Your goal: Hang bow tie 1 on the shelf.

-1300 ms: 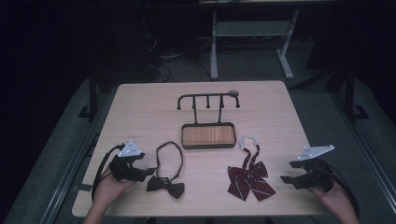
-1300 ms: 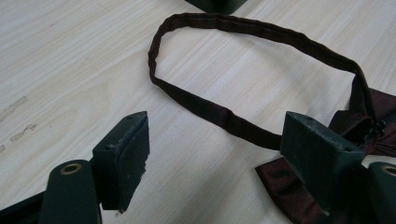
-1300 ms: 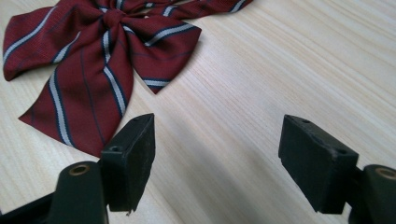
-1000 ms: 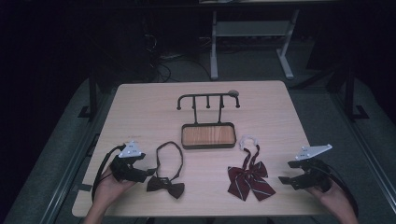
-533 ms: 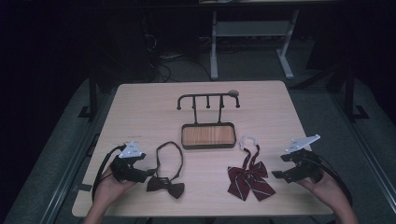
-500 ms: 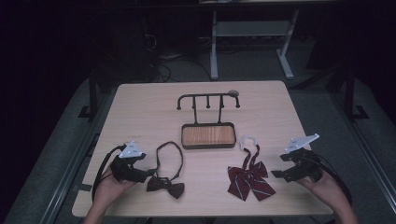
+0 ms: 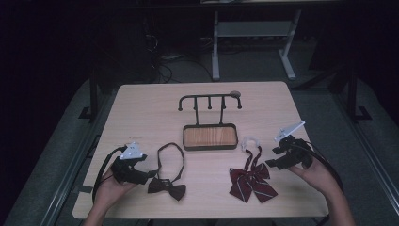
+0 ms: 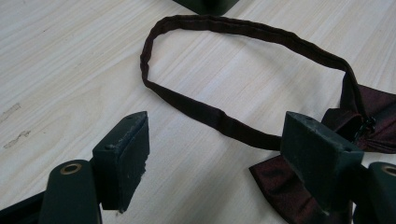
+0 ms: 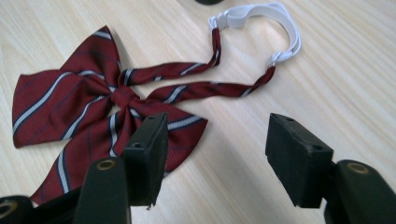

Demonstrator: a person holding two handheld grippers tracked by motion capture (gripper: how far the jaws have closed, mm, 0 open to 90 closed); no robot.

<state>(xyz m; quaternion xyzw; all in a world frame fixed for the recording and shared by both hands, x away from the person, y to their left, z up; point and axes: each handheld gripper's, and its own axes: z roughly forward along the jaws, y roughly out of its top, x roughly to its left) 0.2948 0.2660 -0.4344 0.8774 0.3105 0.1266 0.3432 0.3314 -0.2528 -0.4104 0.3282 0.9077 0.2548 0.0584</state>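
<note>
A dark maroon bow tie (image 7: 167, 187) with a looped neck strap (image 8: 243, 32) lies front left on the wooden table (image 7: 141, 113). My left gripper (image 7: 147, 175) is open just left of it, jaws spread over the strap and the bow's edge (image 8: 280, 182), holding nothing. Front right lies a red striped ribbon bow (image 7: 251, 181) (image 9: 84, 107) with a white elastic band (image 9: 261, 18). Beside its right edge my right gripper (image 7: 272, 157) stands open, with its left jaw over a ribbon tail and nothing between its jaws.
A black hook rack (image 7: 210, 100) rises from a black tray with a wooden floor (image 7: 209, 137) at the table's middle. Behind the table stand a grey metal frame (image 7: 254, 37) and cables on the dark floor.
My right gripper has moved left and a little forward, closer to the striped bow. The left gripper has hardly moved. Both bows lie where they were.
</note>
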